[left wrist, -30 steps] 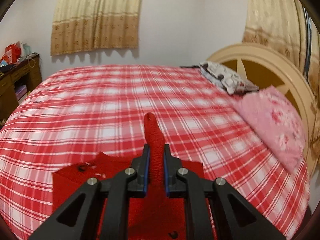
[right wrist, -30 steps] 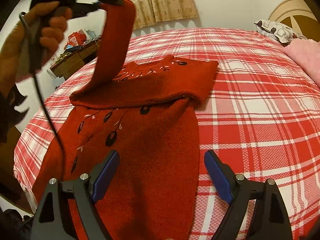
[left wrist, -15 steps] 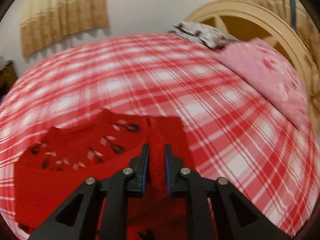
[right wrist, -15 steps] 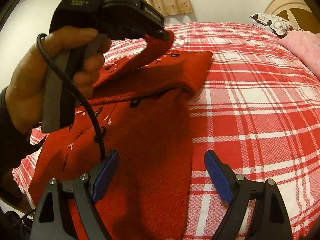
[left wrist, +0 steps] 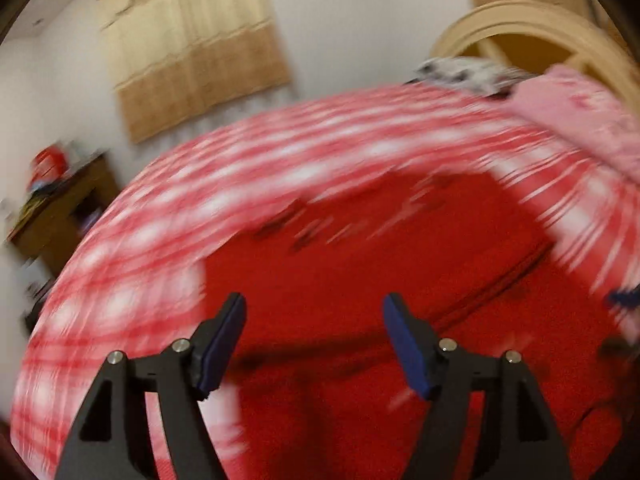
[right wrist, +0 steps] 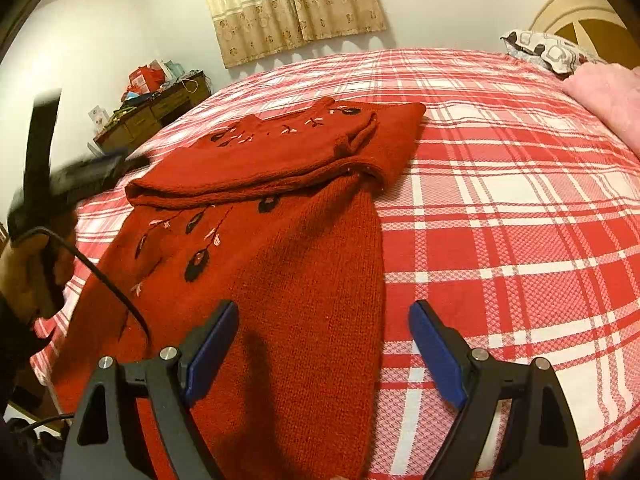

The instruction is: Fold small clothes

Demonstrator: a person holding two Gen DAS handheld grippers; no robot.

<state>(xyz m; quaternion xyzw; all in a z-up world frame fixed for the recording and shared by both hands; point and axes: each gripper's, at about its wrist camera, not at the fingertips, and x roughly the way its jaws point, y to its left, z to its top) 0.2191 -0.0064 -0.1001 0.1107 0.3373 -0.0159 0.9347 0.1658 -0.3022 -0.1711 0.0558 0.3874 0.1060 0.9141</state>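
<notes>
Right wrist: right gripper (right wrist: 323,350) spread above sweater (right wrist: 280,248); left gripper (left wrist: 314,340) opening, empty.

A bed (right wrist: 500,208) covered with a red-and-white plaid sheet carries everything. A red knitted sweater (right wrist: 288,264) with dark flower embroidery lies flat on it, its upper part folded over with both sleeves laid across. Well beyond the sweater, at the headboard end, a pink floral quilt (right wrist: 608,96) rests on the sheet, with a grey patterned pillow (right wrist: 544,50) just behind it.
</notes>
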